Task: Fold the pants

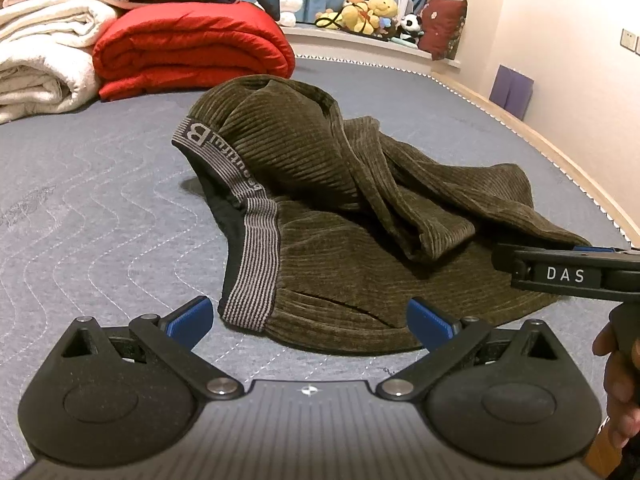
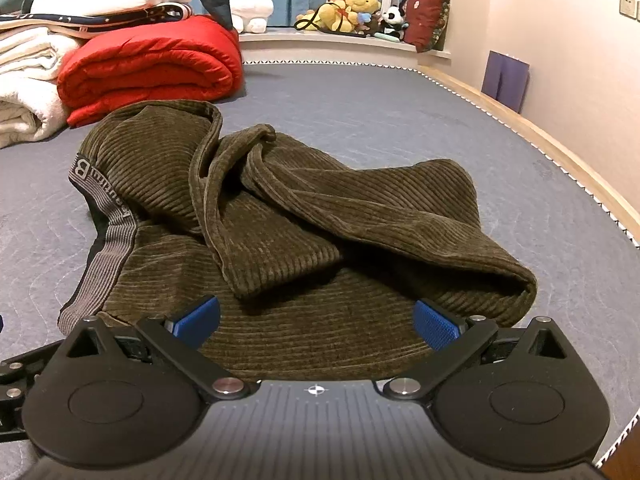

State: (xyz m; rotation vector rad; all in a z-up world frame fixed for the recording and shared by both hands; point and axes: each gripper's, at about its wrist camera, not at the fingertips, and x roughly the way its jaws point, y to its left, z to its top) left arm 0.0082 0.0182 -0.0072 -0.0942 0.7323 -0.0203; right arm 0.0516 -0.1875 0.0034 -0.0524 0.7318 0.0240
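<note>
grey mattress holds crumpled pants; both grippers' fingers spread apart, empty.

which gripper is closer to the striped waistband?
Left. The left gripper, open, sits just short of the waistband's near end. The right gripper, also open, is over the pants legs, off to the waistband's right.

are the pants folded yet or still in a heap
Still a heap: the pants lie crumpled, legs twisted over each other, waistband curled.

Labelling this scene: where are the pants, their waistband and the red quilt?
pants [image 2: 320, 208], right wrist view, crumpled leg.
waistband [image 1: 254, 248], left wrist view, striped stretch.
red quilt [image 1: 192, 48], left wrist view, top fold.
</note>
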